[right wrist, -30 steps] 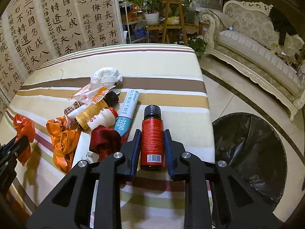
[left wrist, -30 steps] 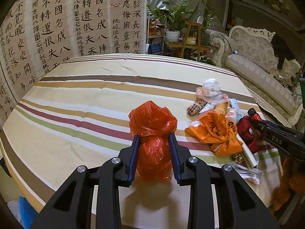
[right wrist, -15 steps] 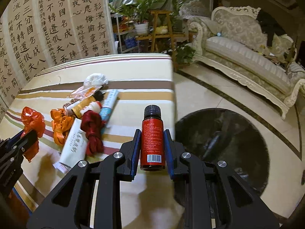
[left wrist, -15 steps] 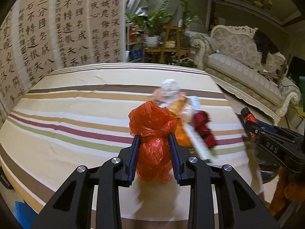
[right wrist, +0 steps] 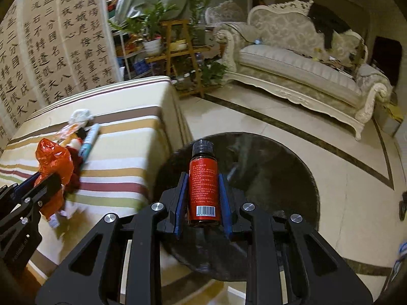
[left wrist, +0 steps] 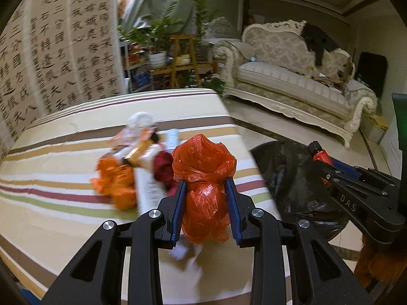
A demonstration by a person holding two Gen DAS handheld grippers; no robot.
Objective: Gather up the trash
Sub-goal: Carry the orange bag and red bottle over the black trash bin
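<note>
My left gripper (left wrist: 205, 185) is shut on a crumpled red plastic bag (left wrist: 203, 178), held above the striped table (left wrist: 63, 203) near its right edge. My right gripper (right wrist: 203, 178) is shut on a small red bottle with a black cap (right wrist: 203, 178), which hangs over the black-lined trash bin (right wrist: 274, 172) on the floor. The right wrist view also shows the red bag (right wrist: 54, 165) at the left. In the left wrist view the bin (left wrist: 292, 178) lies right of the table, with the right gripper (left wrist: 321, 157) above it.
A blurred pile of trash (left wrist: 134, 162) lies on the table: orange bag, white tube, dark red wad, white tissue. A cream sofa (right wrist: 305, 58) stands across the tiled floor, with plants on a wooden stand (right wrist: 175, 43) and a calligraphy screen (right wrist: 45, 50) behind the table.
Both grippers have swung to the right, off the middle of the table toward the bin. The bottle now hangs over the bin; the red bag has passed the trash pile.
</note>
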